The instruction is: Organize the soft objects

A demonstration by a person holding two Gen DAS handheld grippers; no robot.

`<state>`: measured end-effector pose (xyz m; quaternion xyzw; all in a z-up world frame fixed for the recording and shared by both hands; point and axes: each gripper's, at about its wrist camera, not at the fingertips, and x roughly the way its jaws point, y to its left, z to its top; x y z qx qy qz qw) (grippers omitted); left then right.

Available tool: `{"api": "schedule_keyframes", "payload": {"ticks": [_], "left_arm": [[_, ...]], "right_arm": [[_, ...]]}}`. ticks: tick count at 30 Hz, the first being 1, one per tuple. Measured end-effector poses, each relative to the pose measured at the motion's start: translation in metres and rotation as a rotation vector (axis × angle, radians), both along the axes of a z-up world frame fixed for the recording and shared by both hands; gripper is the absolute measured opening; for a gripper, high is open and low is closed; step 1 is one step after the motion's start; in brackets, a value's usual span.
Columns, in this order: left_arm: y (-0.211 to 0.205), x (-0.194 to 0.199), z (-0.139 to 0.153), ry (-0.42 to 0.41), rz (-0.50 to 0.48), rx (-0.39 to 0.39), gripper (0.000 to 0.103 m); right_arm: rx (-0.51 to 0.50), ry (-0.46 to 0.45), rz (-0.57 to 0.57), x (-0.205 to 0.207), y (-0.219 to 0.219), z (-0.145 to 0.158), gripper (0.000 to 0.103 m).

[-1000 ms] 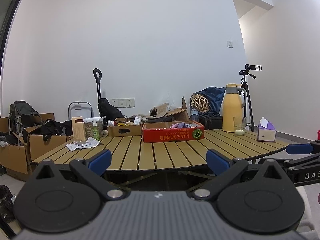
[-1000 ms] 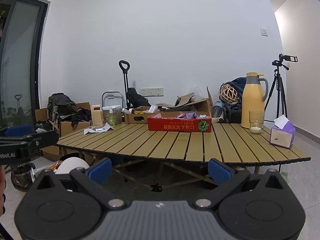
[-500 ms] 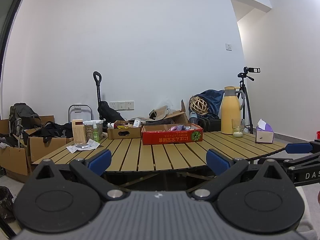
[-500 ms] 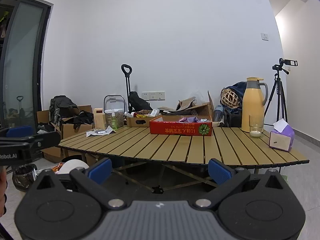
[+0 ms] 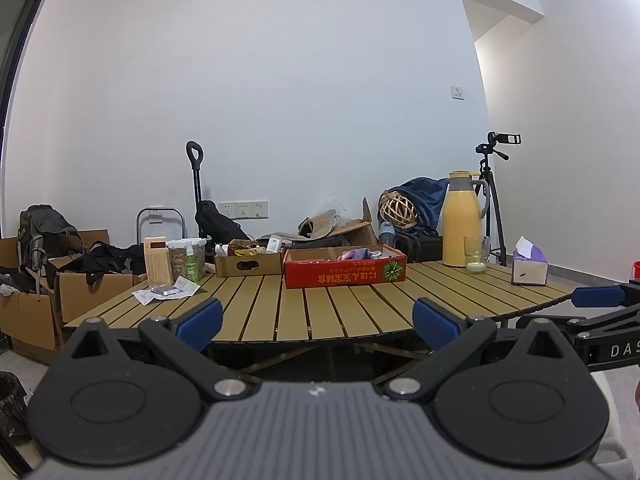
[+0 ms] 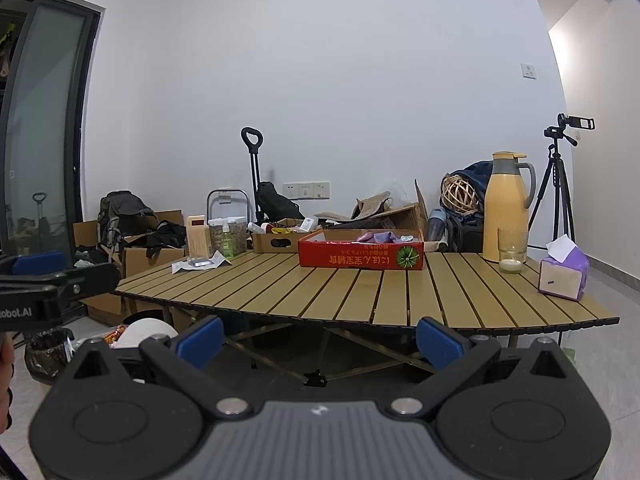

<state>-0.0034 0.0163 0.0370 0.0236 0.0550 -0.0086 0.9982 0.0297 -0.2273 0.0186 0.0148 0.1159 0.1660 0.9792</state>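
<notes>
Box (image 6: 361,255) on table (image 6: 400,296), jug (image 6: 506,208) rightward

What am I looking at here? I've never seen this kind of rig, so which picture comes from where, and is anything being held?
There is no robot. A person carries one hand-held gripper in each hand, and a fisheye camera on each looks forward along its two blue-tipped fingers.

In the left wrist view, the left hand-held gripper is open and empty. The right one pokes in at the edge. In the right wrist view, the right hand-held gripper is also open and empty.

Both face a slatted wooden table from in front of its near edge. On it stand a red box with pink and purple soft items inside, a small brown cardboard box, a yellow thermos, a glass, a purple tissue box and some jars and papers.

Nothing is held.
</notes>
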Motion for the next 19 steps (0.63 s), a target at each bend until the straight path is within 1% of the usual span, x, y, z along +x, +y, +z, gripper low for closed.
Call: {"api": "schedule_keyframes", "payload": {"ticks": [14, 19], "left_arm": [[0.0028, 0.0003, -0.0015, -0.001, -0.016, -0.006, 0.103], [0.0053, 0.0015, -0.0011, 0.006, -0.047, -0.017, 0.103]], "right_arm": [[0.001, 0.000, -0.002, 0.0014, -0.0004, -0.0007, 0.103], [0.000, 0.000, -0.002, 0.0016, -0.0010, -0.0007, 0.103]]}}
